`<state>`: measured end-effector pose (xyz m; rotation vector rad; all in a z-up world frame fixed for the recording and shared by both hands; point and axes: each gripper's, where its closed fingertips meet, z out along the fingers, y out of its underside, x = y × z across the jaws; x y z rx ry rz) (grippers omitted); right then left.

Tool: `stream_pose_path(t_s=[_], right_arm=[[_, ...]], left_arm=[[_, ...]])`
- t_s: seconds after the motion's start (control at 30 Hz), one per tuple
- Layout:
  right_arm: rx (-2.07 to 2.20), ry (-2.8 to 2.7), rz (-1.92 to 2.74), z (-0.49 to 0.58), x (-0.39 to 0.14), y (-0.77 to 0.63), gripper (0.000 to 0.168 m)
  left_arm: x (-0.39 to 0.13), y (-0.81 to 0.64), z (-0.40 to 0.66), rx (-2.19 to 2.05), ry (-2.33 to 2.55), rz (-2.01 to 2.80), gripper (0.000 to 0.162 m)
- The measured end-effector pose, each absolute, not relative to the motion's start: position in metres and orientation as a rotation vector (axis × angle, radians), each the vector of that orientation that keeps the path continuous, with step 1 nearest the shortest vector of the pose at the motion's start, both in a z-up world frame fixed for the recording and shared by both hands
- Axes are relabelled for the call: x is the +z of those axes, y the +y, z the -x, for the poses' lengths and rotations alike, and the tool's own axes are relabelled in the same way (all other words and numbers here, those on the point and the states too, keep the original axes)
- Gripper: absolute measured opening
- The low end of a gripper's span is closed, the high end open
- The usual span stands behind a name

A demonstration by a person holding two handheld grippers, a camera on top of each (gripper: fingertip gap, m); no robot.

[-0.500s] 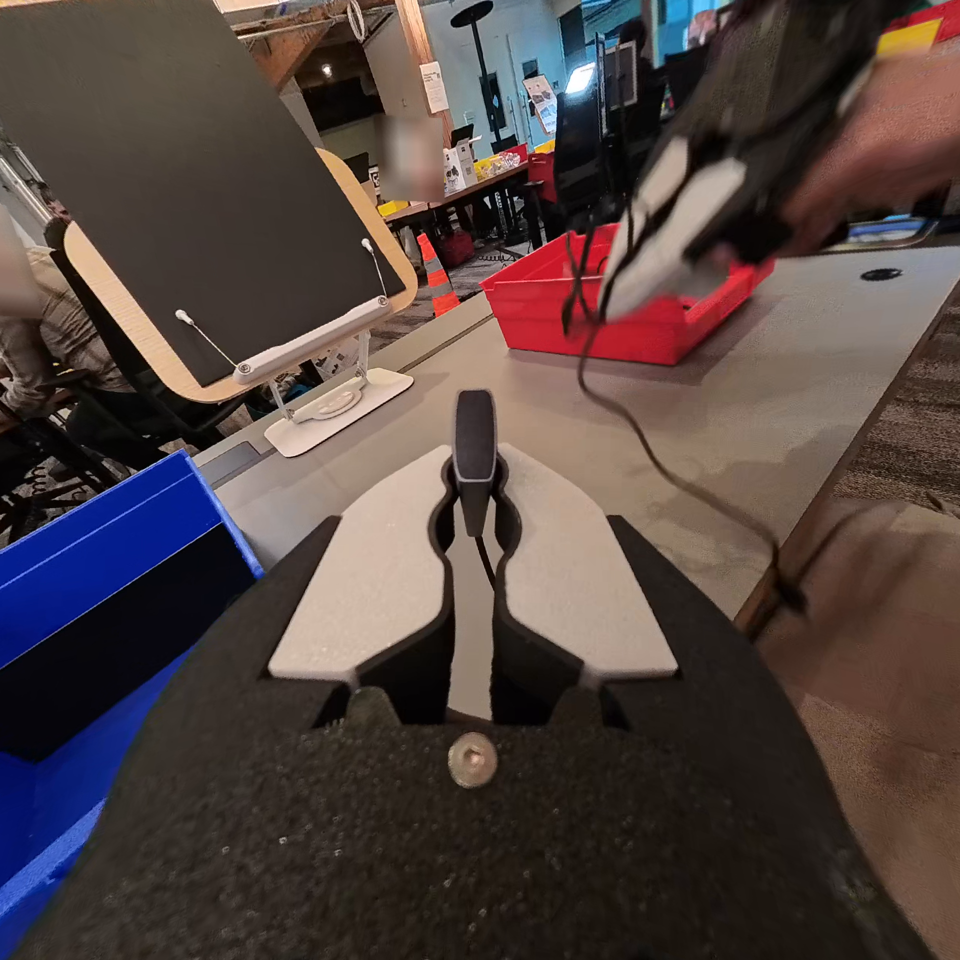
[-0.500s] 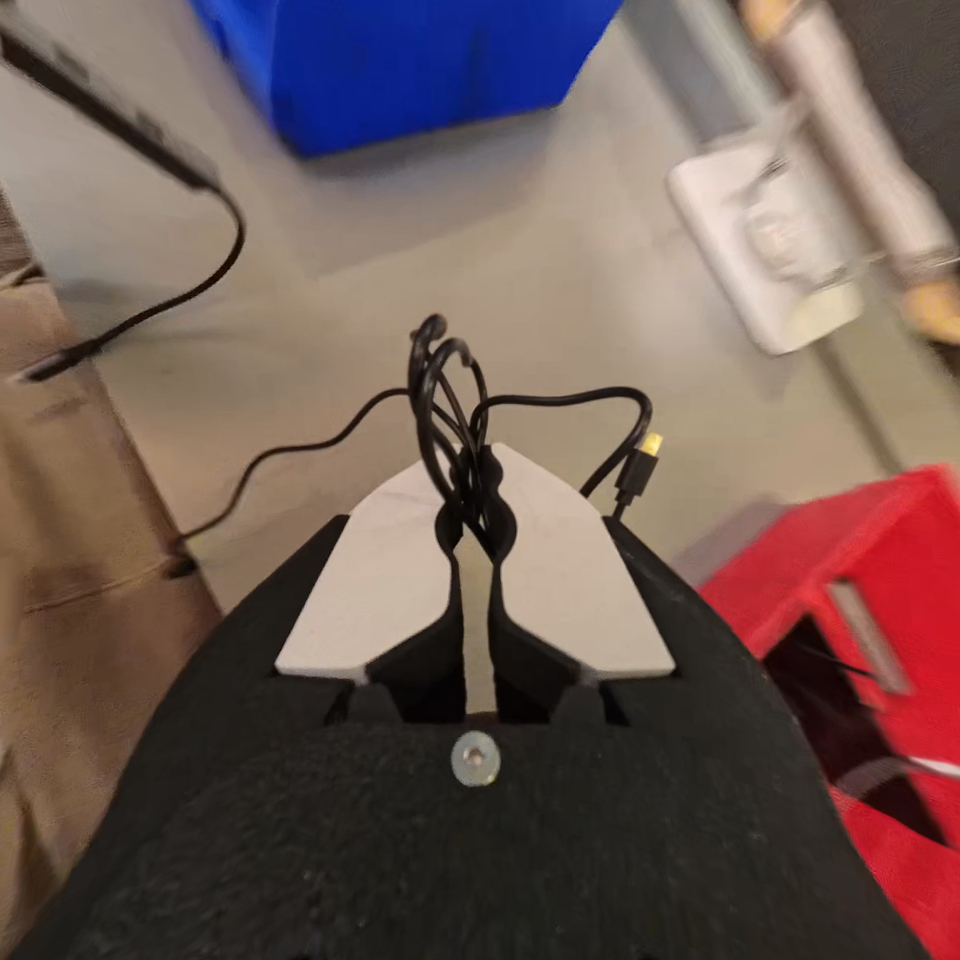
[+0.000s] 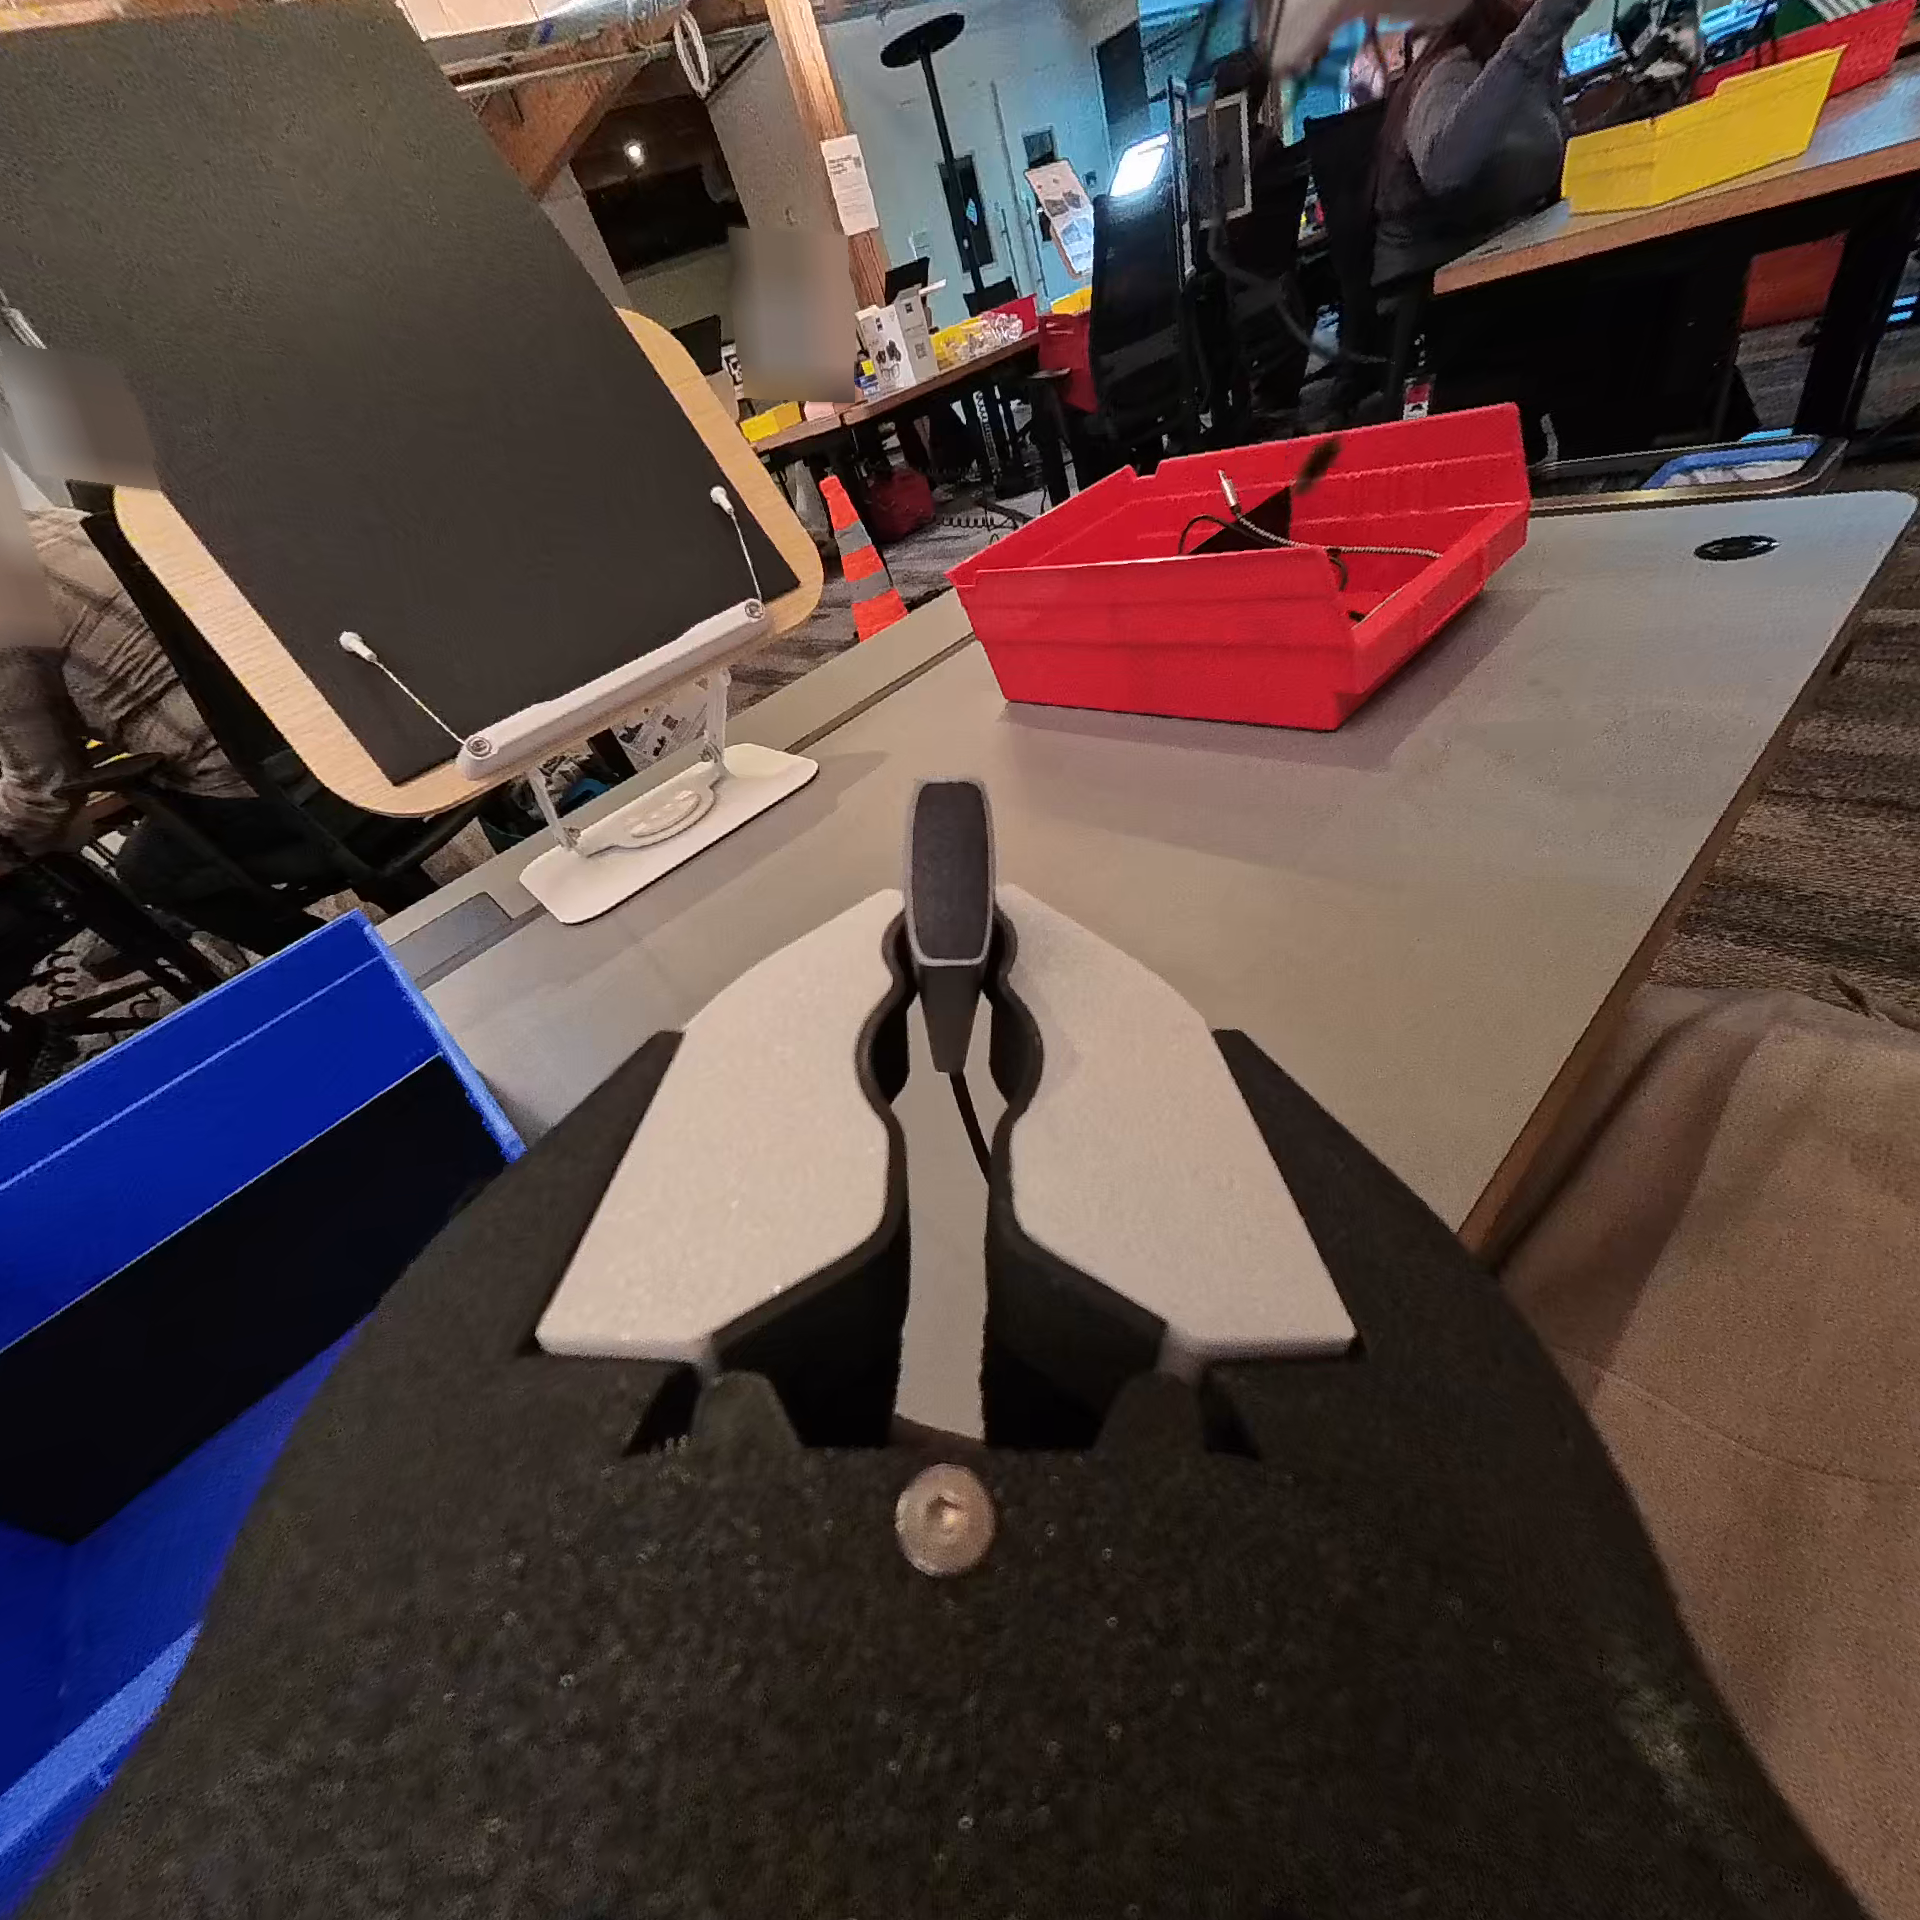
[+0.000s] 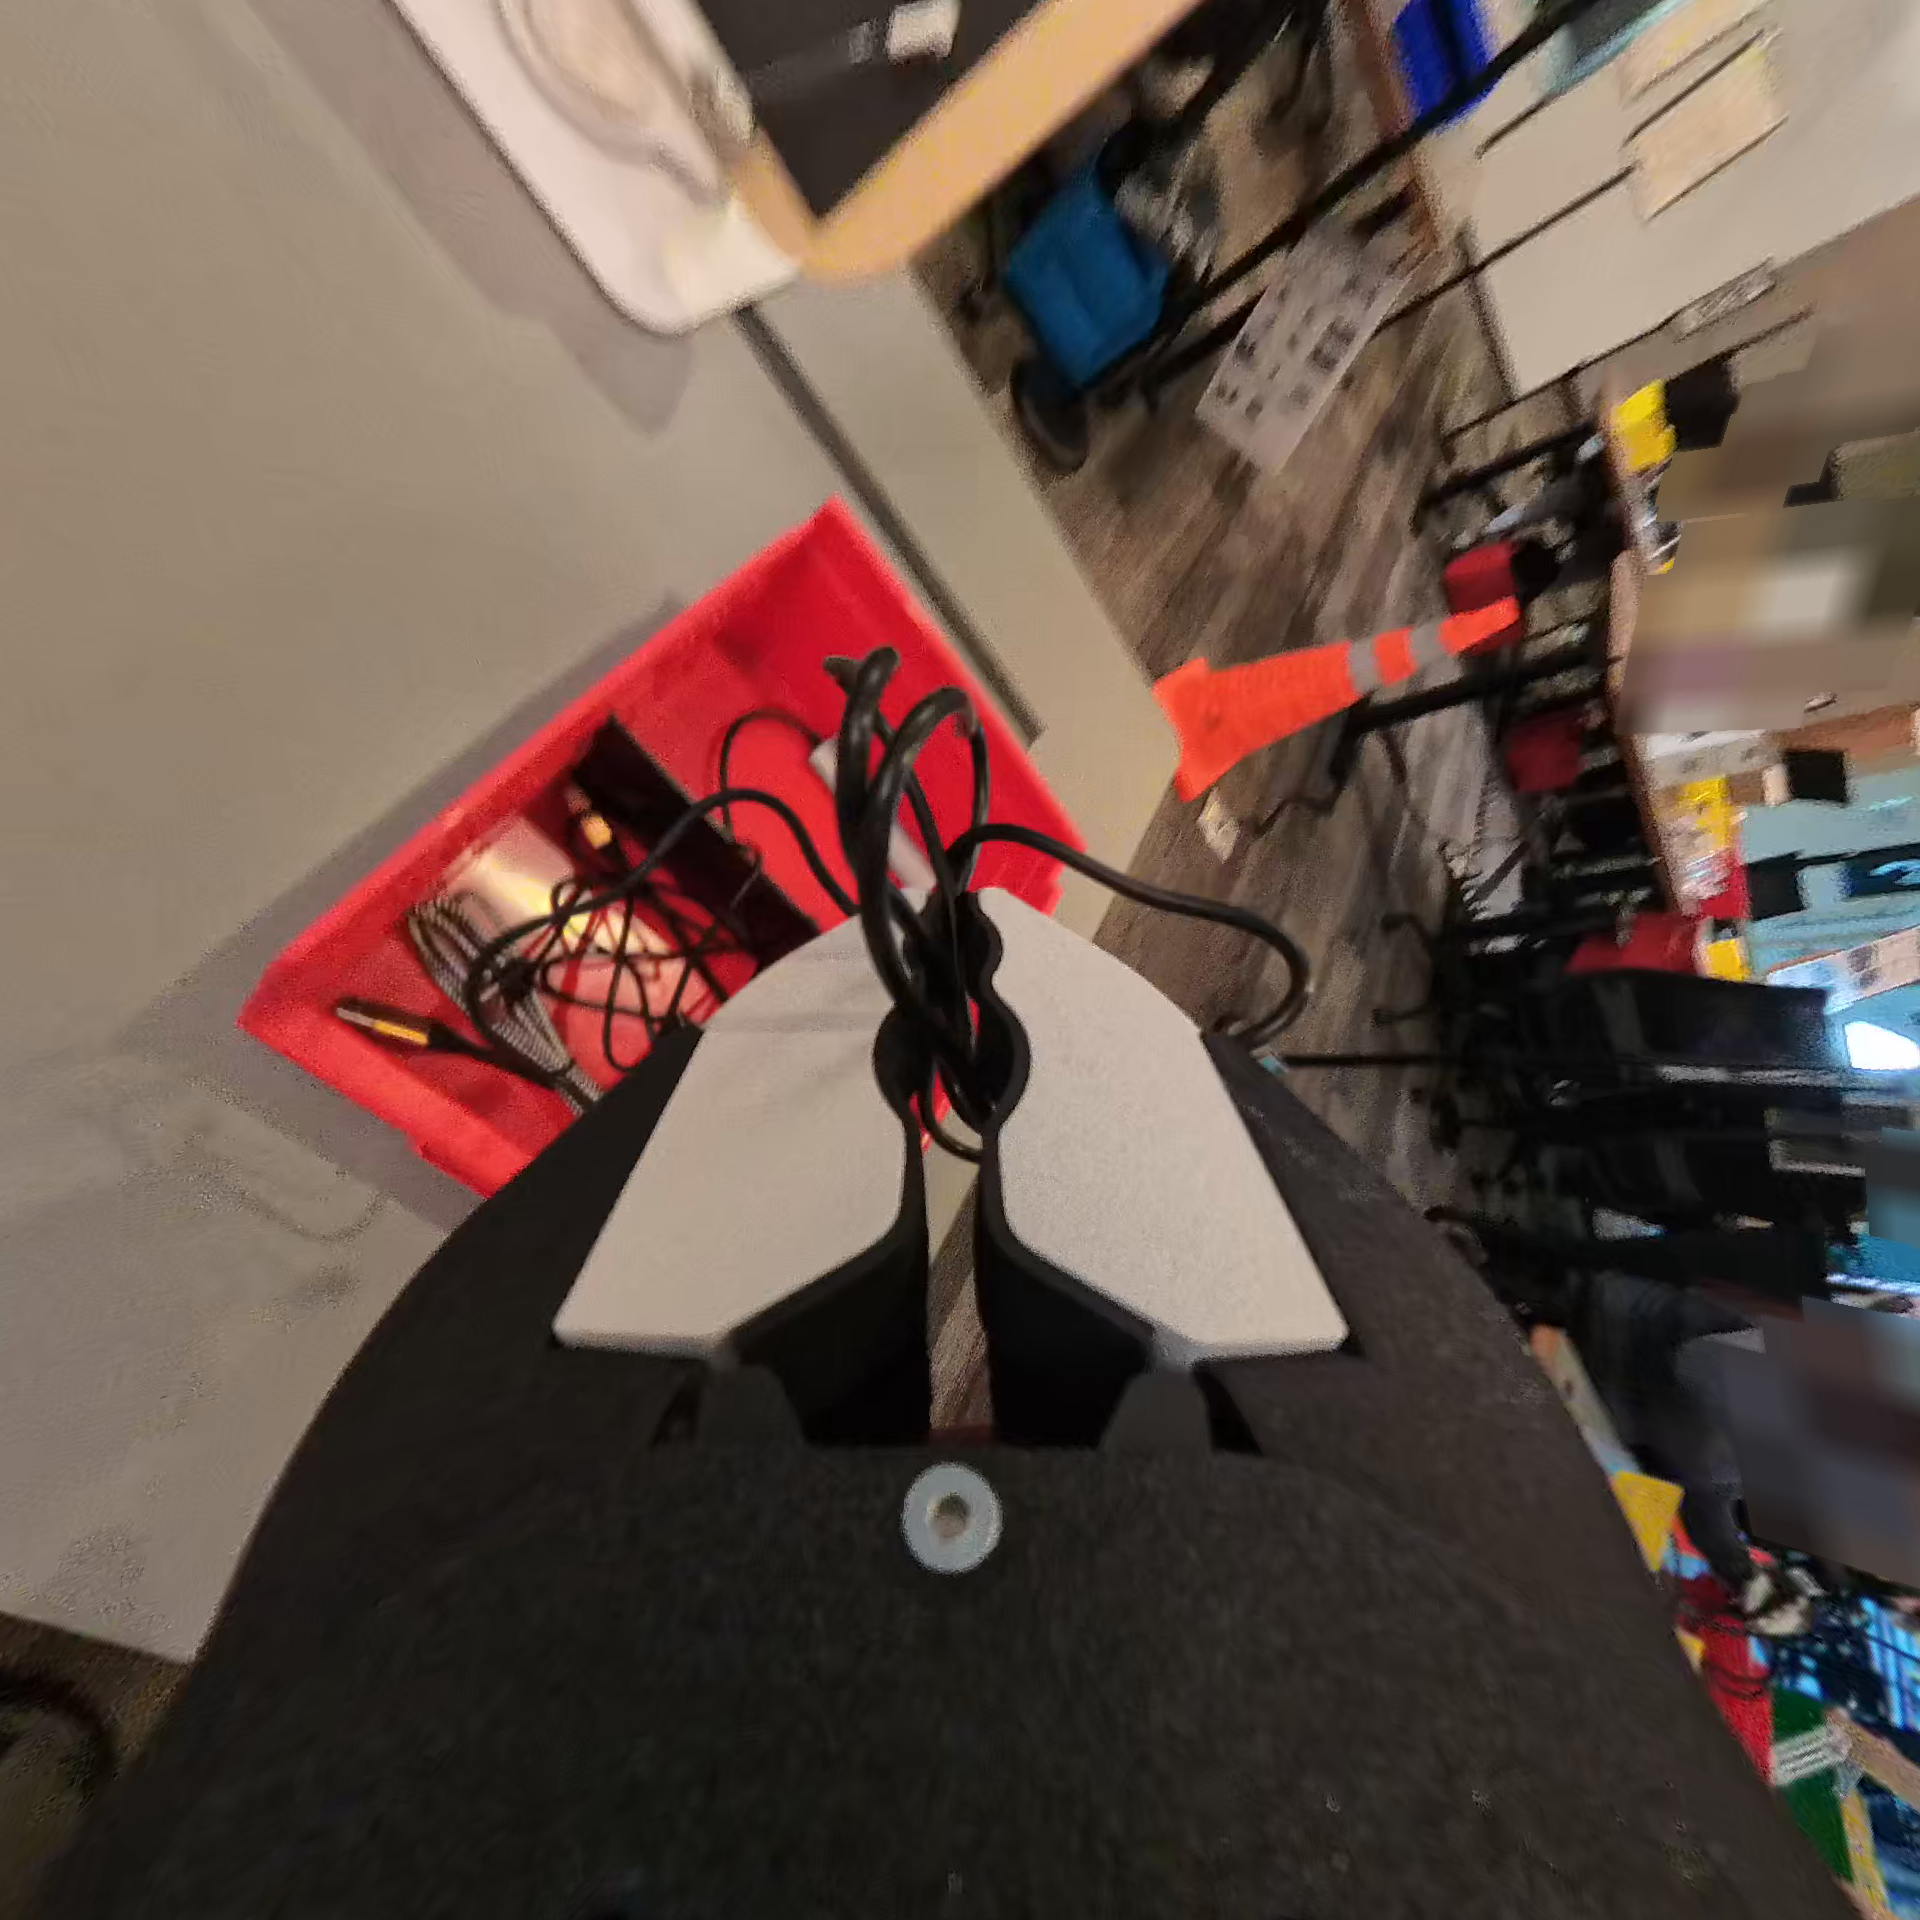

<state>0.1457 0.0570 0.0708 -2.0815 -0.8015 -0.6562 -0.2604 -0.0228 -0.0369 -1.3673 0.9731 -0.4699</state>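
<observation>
Grey tabletop (image 3: 1351,883) runs through a busy workshop, with carpet beyond its edge. Nearest in the left wrist view, the left gripper (image 3: 948,935) is clamped on a slim dark plug-like piece (image 3: 948,883) that stands upright between its pale fingers (image 3: 769,1122), a thin black lead trailing down from it into the gap. To its left sits a blue bin (image 3: 208,1195), touching the table. Farther back a white stand (image 3: 665,821) props up a dark board with a wooden rim (image 3: 343,364). Beyond that, to the right, a red bin (image 3: 1195,644) rests on the table with cables inside.

The right wrist view is motion-blurred. There, the right gripper (image 4: 951,966) is closed on a bundle of looped black cable (image 4: 904,790), held above the red bin (image 4: 436,1122), in which lie tangled wires and a silver-ended plug. An orange cone (image 4: 1330,675) stands on the floor farther off.
</observation>
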Motion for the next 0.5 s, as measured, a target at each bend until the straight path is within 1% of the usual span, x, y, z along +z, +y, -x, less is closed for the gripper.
stream_pose_path(t_s=[0.1,0.17,0.27,0.4,0.5], right_arm=[[-0.605,-0.808,2.23,-0.169,0.002,0.068,0.003],[-0.476,-0.789,2.315,-0.17,-0.045,0.074,0.003],[-0.247,-0.723,2.421,-0.161,-0.1,0.084,0.003],[0.155,-0.603,2.622,-0.134,-0.157,0.086,0.003],[0.222,-0.402,2.768,-0.144,-0.184,0.091,0.004]], left_arm=[[-0.038,-0.024,0.258,-0.474,0.981,1.369,0.01],[-0.039,-0.024,0.257,-0.47,0.989,1.368,0.01],[-0.039,-0.026,0.255,-0.465,0.999,1.364,0.01],[-0.043,-0.027,0.252,-0.466,1.014,1.369,0.01],[-0.046,-0.028,0.251,-0.466,1.025,1.373,0.01]])
